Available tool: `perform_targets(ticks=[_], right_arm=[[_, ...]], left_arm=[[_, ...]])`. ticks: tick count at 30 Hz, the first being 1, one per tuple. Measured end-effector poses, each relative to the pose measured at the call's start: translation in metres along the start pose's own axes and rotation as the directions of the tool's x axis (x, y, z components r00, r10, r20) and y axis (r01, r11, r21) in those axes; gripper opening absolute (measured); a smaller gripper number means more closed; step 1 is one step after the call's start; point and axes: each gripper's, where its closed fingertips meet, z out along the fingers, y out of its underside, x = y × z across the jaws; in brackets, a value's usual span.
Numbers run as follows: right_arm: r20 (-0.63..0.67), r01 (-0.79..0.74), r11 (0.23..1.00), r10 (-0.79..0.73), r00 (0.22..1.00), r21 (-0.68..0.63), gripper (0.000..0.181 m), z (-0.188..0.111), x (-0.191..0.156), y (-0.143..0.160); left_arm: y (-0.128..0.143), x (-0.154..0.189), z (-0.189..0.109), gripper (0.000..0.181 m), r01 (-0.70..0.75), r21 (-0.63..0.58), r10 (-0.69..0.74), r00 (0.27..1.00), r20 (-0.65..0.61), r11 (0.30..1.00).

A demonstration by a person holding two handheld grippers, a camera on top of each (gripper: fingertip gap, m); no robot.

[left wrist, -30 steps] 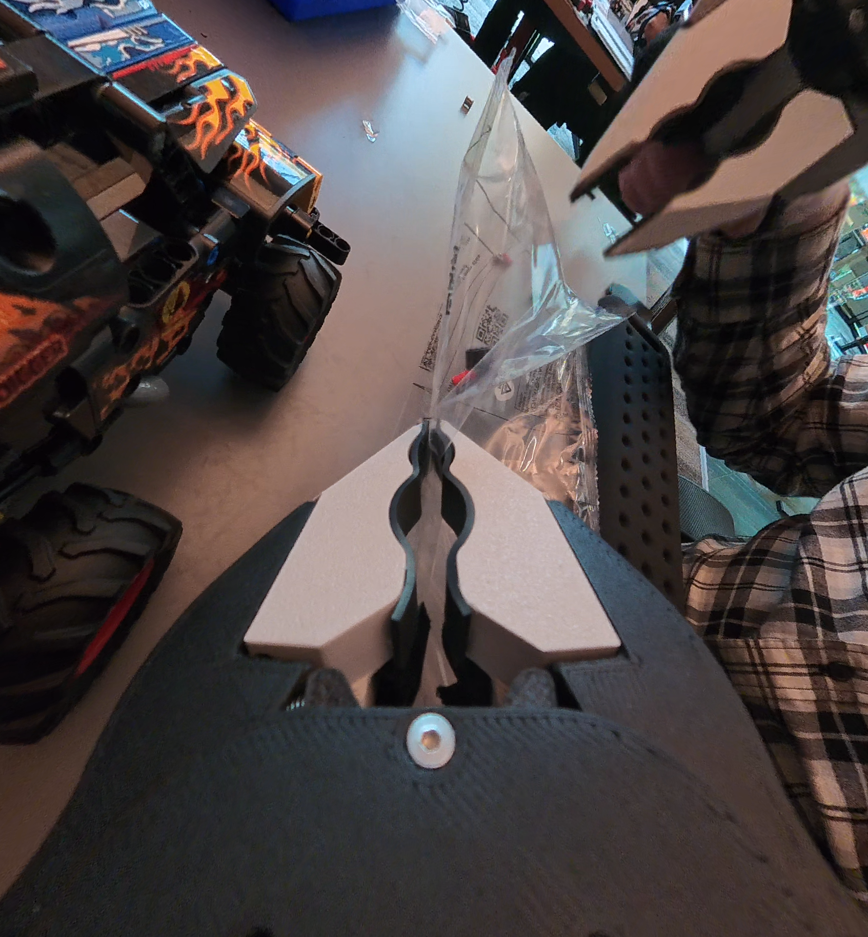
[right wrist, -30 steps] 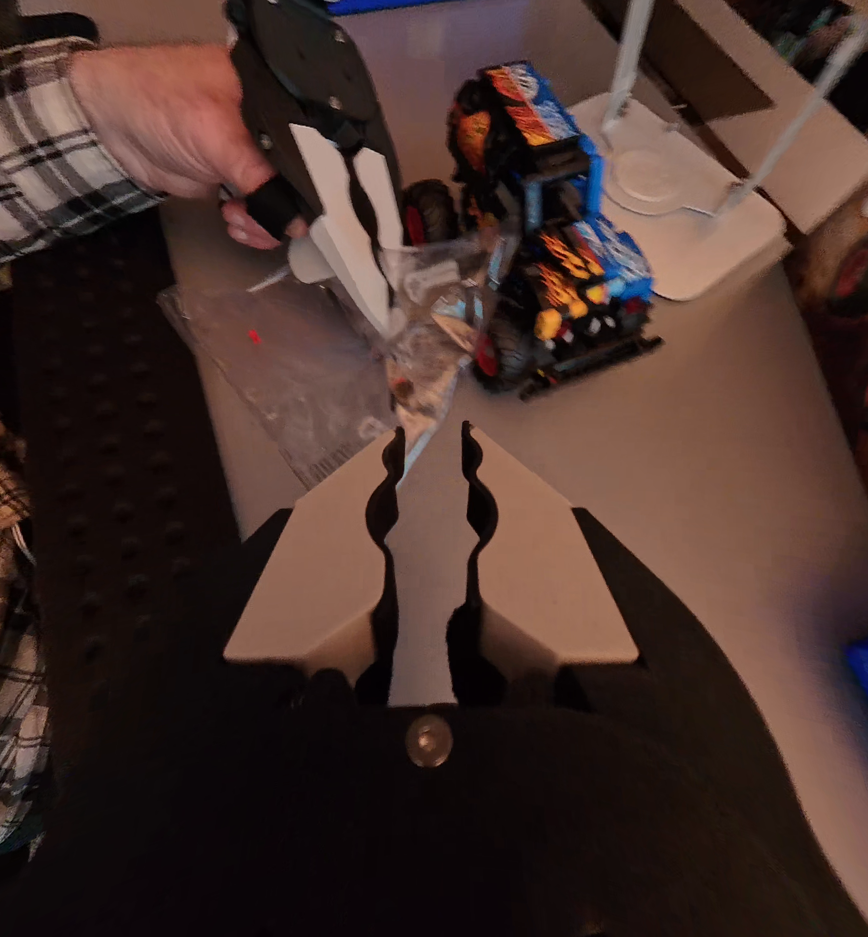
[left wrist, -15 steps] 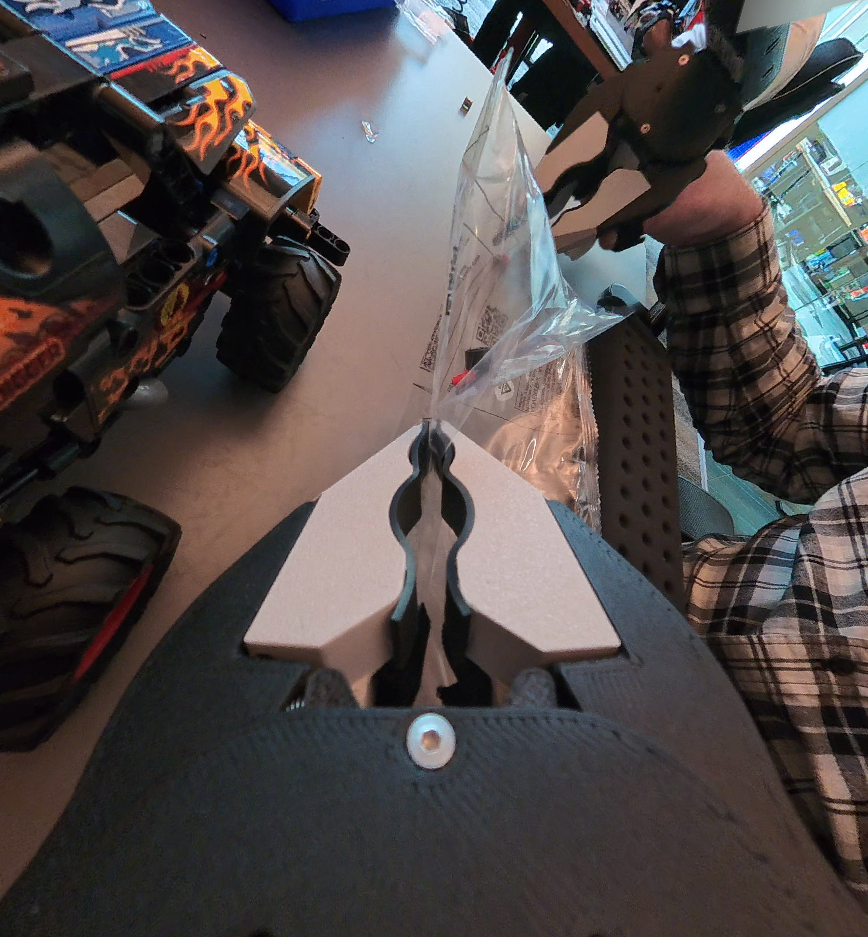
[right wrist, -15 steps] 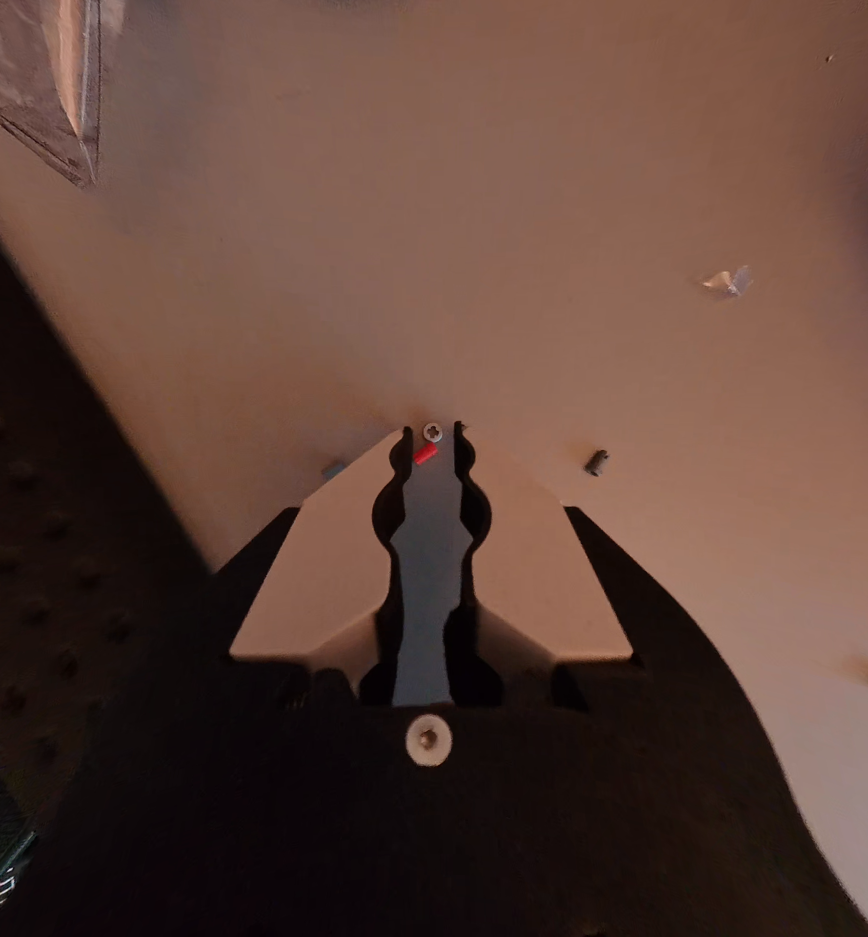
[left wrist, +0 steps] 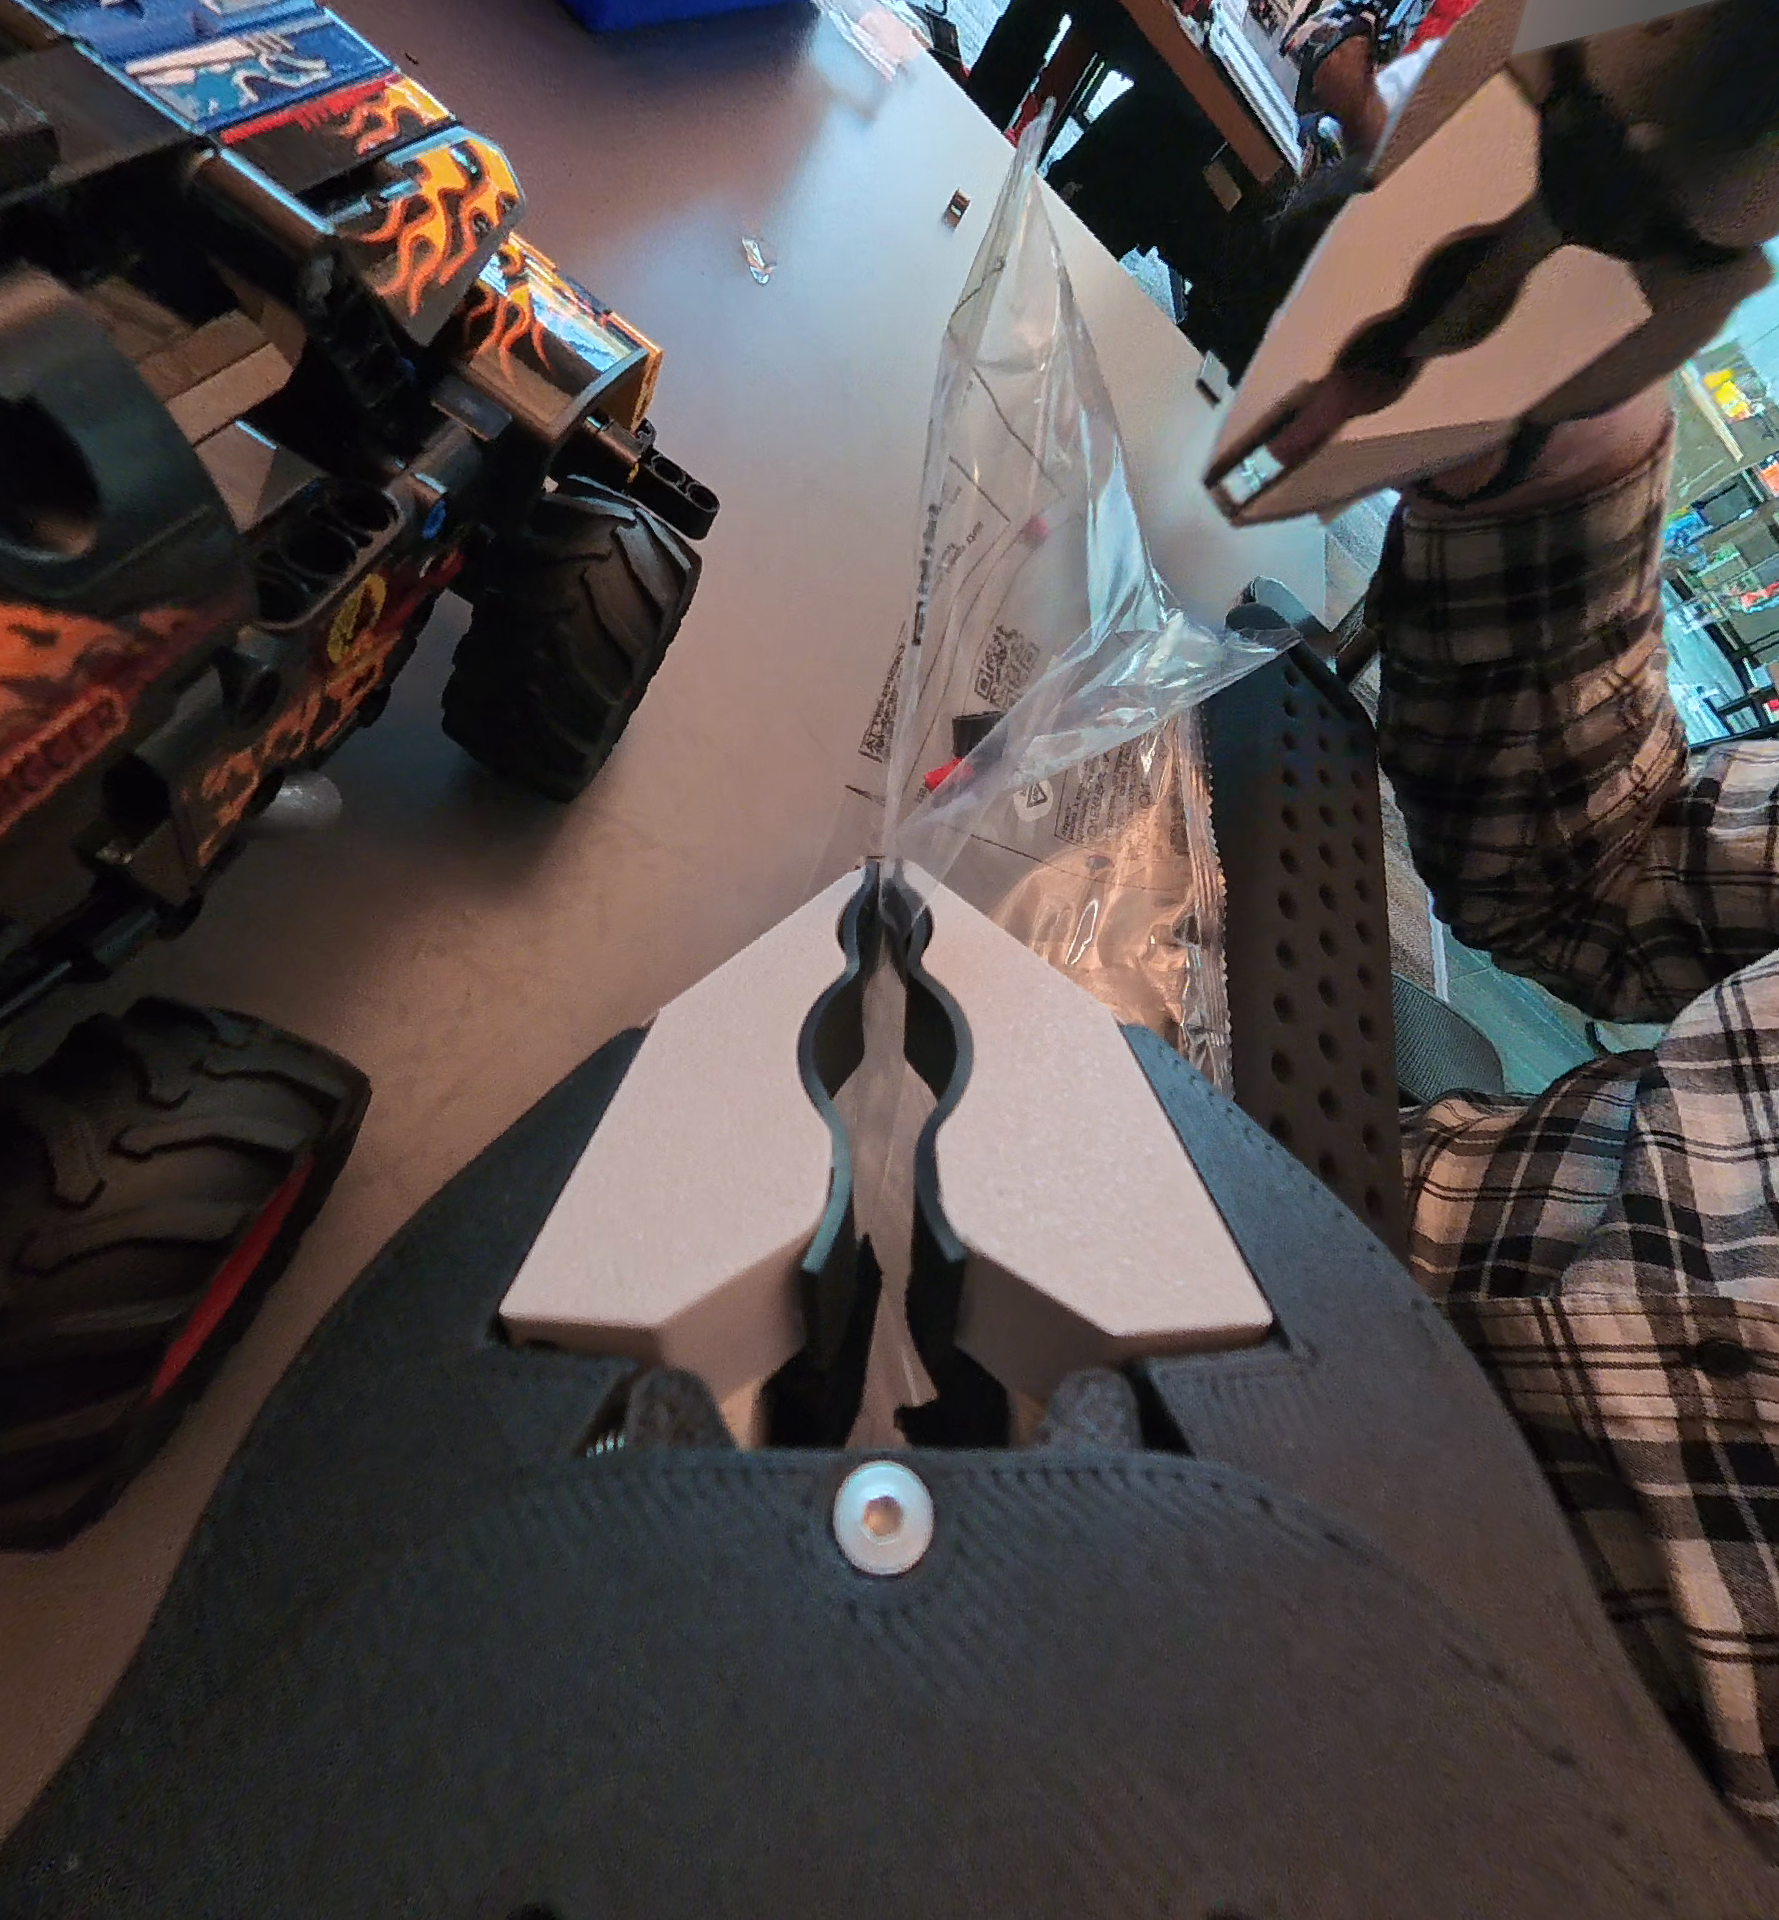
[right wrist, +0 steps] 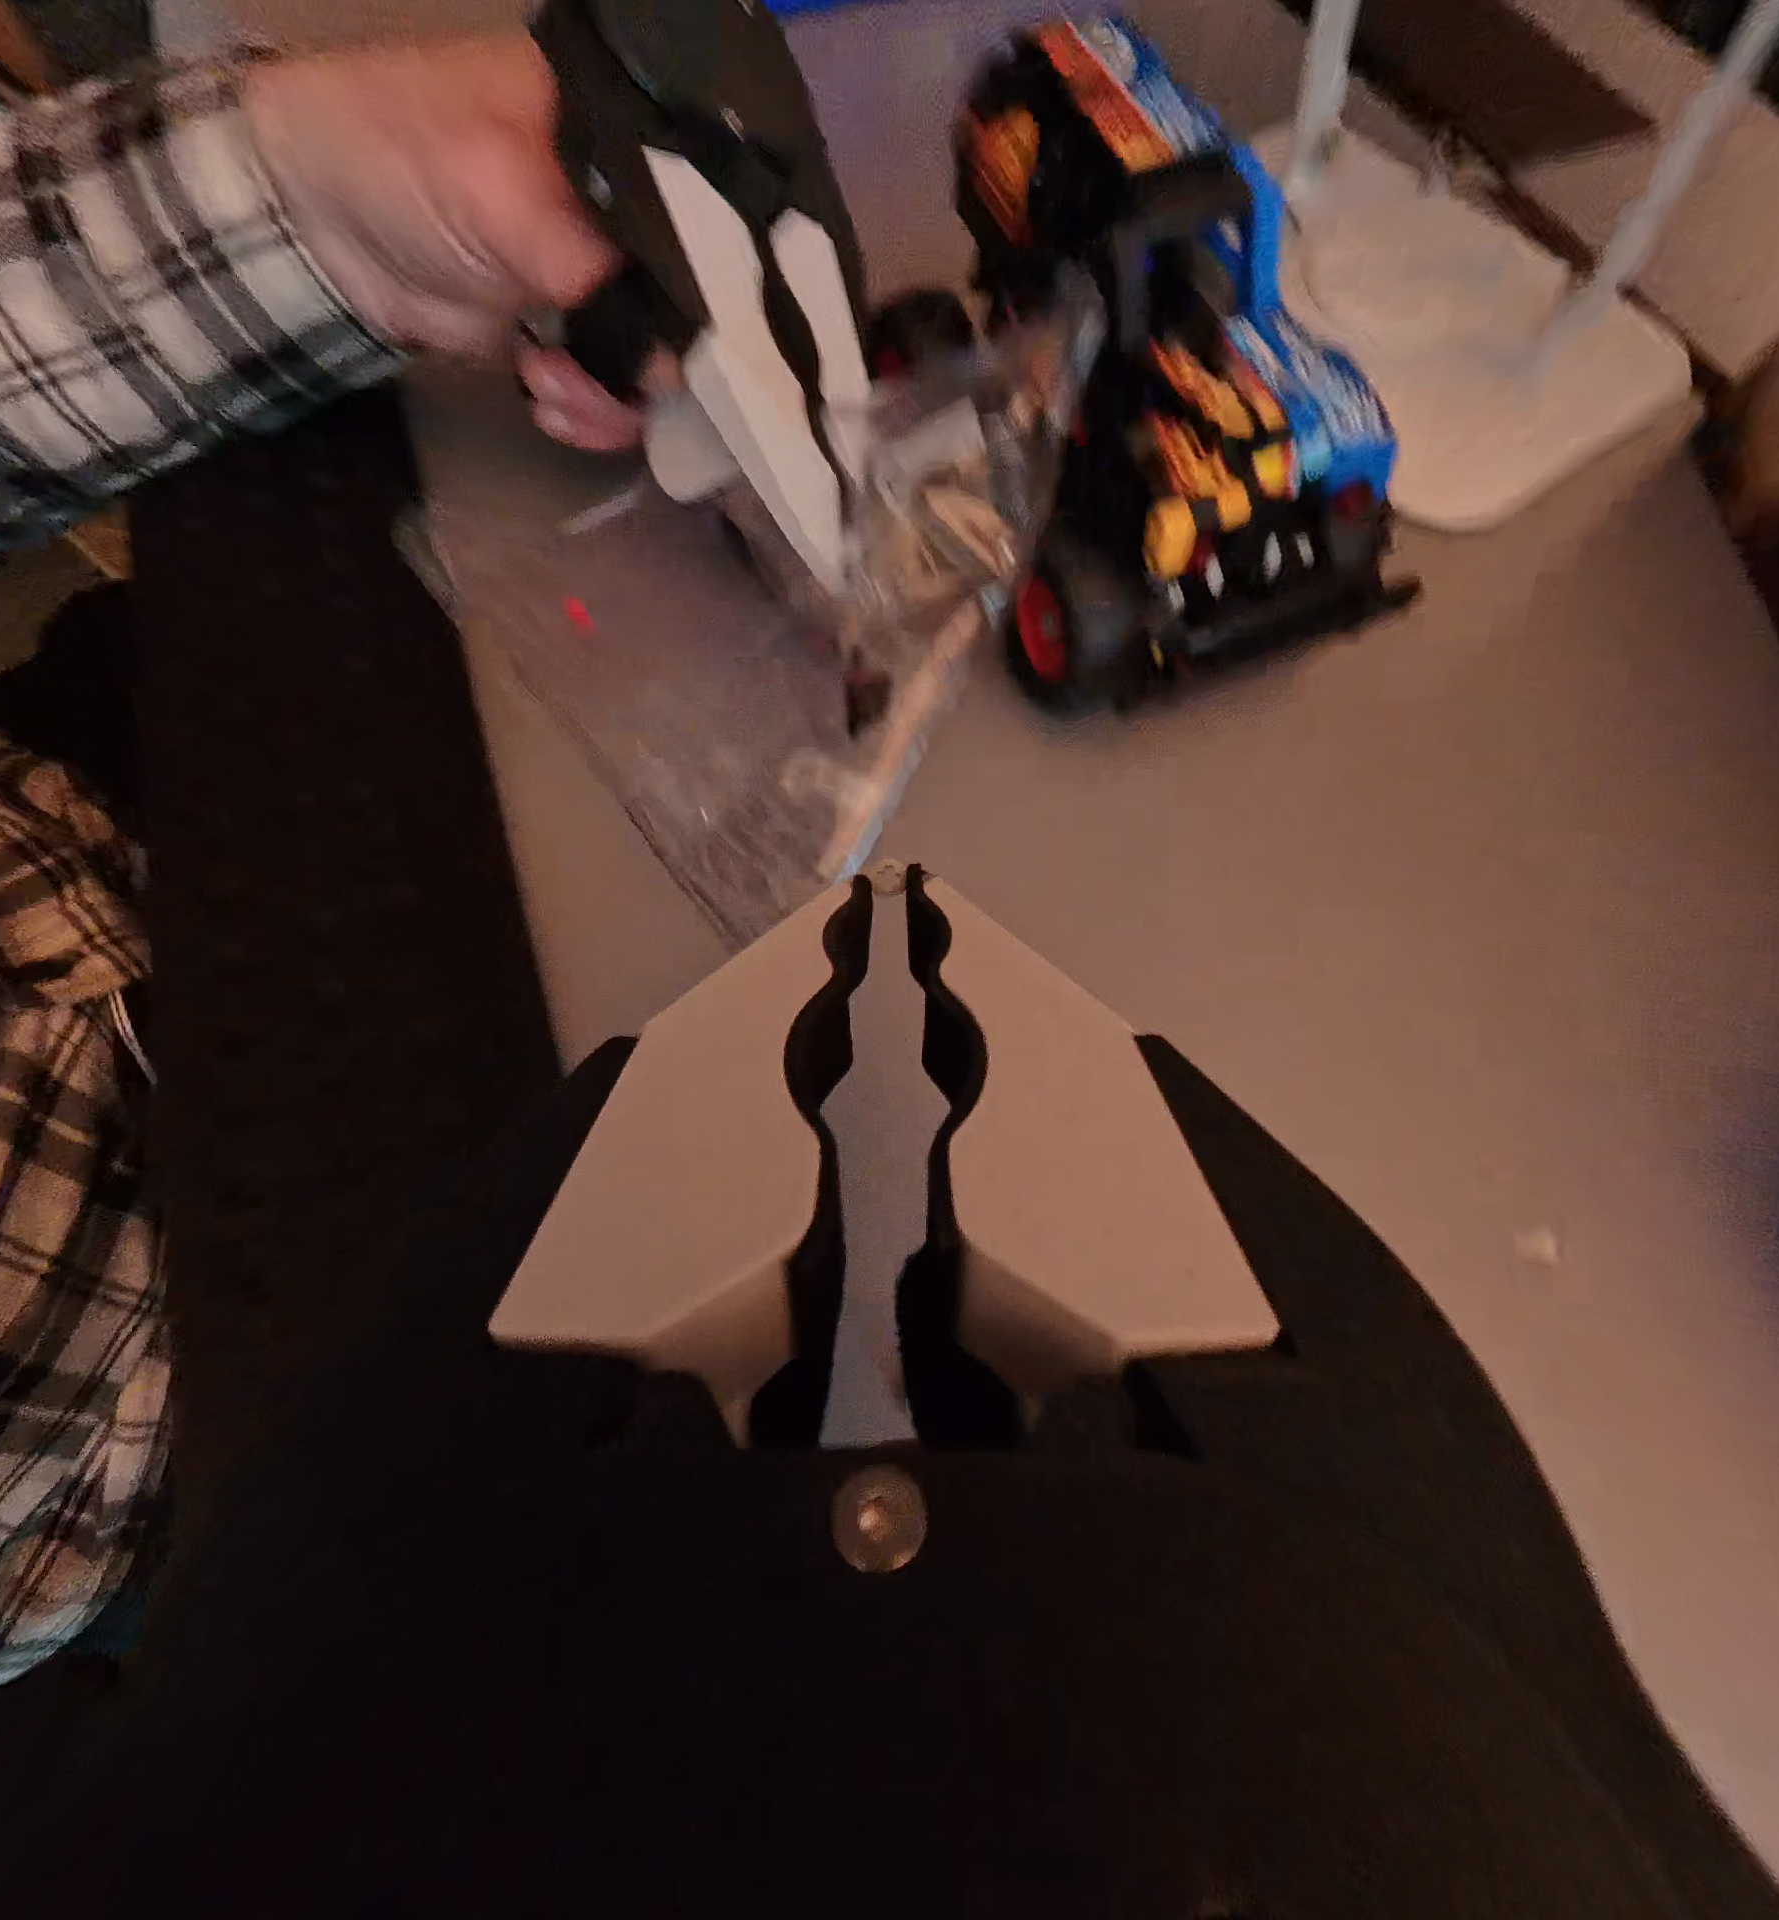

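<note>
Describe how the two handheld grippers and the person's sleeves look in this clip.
Both grippers, left gripper and right gripper, share one build: a black textured plastic body with a silver screw at the centre, and two pale grey wedge-shaped fingers whose inner edges carry wavy black pads. No cables show. The person wears a black-and-white plaid long sleeve.

Flame-patterned blue-and-black toy truck (left wrist: 241, 436); black-and-white plaid sleeve (left wrist: 1550, 748).
</note>
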Motion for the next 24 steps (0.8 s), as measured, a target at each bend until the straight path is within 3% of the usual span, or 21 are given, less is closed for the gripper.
perform_targets(ticks=[3, 7, 13, 15, 19, 24], right_arm=[[0.038, 0.056, 0.998, -0.056, 0.998, 0.008, 0.005, 0.02, -0.013, -0.024], [0.003, 0.076, 0.994, -0.076, 0.997, -0.073, 0.013, 0.04, -0.007, -0.02], [-0.059, 0.025, 0.999, -0.027, 0.998, -0.037, 0.014, 0.007, 0.006, -0.014], [-0.073, -0.021, 0.999, 0.017, 0.997, -0.047, 0.014, -0.008, 0.011, -0.001], [-0.138, -0.092, 0.977, 0.066, 0.988, -0.19, 0.017, -0.032, 0.021, 0.056], [-0.142, -0.185, 0.935, 0.148, 0.979, -0.303, 0.018, -0.035, 0.014, 0.112]], left_arm=[[0.0, 0.0, -0.001, 0.0, 0.004, 0.007, -0.004, 1.0, -0.007, 1.0], [0.0, 0.0, -0.001, 0.0, 0.003, 0.009, -0.003, 1.0, -0.009, 1.0], [0.0, 0.001, -0.001, 0.0, 0.002, 0.006, -0.002, 1.0, -0.009, 1.0], [0.0, 0.001, -0.001, 0.0, 0.001, 0.006, -0.001, 1.0, -0.008, 1.0], [0.0, 0.001, -0.001, 0.0, 0.001, 0.005, -0.001, 1.0, -0.007, 1.0], [-0.001, 0.001, -0.001, 0.0, 0.0, 0.005, 0.0, 1.0, -0.005, 1.0]])
